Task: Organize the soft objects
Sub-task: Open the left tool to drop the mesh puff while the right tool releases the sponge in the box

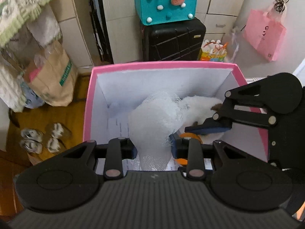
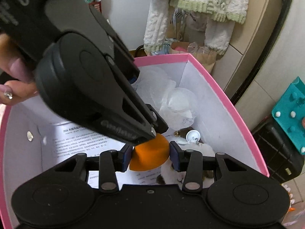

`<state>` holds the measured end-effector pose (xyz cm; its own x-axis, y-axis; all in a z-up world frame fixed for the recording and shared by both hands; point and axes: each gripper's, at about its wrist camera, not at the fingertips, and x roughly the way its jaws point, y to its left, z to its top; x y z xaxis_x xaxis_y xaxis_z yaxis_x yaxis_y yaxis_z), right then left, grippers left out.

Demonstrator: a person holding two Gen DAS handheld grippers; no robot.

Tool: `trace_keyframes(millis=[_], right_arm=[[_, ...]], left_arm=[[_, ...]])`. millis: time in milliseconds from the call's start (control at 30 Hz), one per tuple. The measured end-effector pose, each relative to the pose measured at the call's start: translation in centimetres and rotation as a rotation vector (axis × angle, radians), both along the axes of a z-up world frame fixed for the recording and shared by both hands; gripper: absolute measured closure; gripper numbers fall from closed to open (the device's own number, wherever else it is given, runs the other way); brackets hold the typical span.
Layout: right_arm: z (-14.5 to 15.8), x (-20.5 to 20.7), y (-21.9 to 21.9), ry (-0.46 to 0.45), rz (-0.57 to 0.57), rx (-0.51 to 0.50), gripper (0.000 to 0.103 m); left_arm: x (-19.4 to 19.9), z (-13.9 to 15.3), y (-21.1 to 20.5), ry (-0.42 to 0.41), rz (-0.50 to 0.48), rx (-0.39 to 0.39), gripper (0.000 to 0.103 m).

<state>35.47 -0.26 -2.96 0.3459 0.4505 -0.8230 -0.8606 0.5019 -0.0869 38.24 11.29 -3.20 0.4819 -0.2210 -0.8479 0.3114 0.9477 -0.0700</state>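
Inside one pink box [image 1: 89,99], left tongs [image 1: 154,148] clamping one white mesh bundle [image 1: 156,118], right tongs [image 2: 150,155] clamping one orange piece [image 2: 150,157].

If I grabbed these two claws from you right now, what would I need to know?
Left claw: shut on the white mesh fabric, held over the pink box.
Right claw: shut on the orange soft piece, low inside the same box.
Already in the box: a white plush toy, lying on a printed sheet.
Left to do: release both pieces into the box and pull out.
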Motion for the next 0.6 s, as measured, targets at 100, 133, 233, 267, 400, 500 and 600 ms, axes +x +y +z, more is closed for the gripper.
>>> trace_keyframes(millis=[100,133,233,267,400,500,600], right_arm=[[-0.1,0.3,0.3,-0.010,0.002,-0.019,0.056],[-0.1,0.5,0.4,-0.011,-0.003,-0.022,0.056],[-0.2,0.9,0.3,-0.009,-0.025,-0.020,0.055],[-0.2,0.9,0.2,-0.012,-0.034,-0.014,0.055],[0.1,0.7,-0.2,-0.029,-0.048,0.006,0.054],[0.9,-0.5,-1.1,-0.058,-0.062,0.030,0.050],[1.6,-1.0,-1.7,-0.066,-0.088,0.055,0.050]], left_arm=[[0.2,0.5,-0.5,-0.030,0.002,0.030,0.058],[0.4,0.7,-0.5,-0.039,0.004,0.025,0.058],[0.9,1.0,0.0,-0.048,0.016,-0.013,0.060],[1.0,1.1,0.1,-0.048,0.019,-0.028,0.061],[1.1,0.8,0.5,-0.019,0.025,-0.048,0.076],[0.5,0.5,0.9,0.015,0.033,-0.077,0.076],[-0.4,1.0,1.2,-0.005,0.031,-0.081,0.076]])
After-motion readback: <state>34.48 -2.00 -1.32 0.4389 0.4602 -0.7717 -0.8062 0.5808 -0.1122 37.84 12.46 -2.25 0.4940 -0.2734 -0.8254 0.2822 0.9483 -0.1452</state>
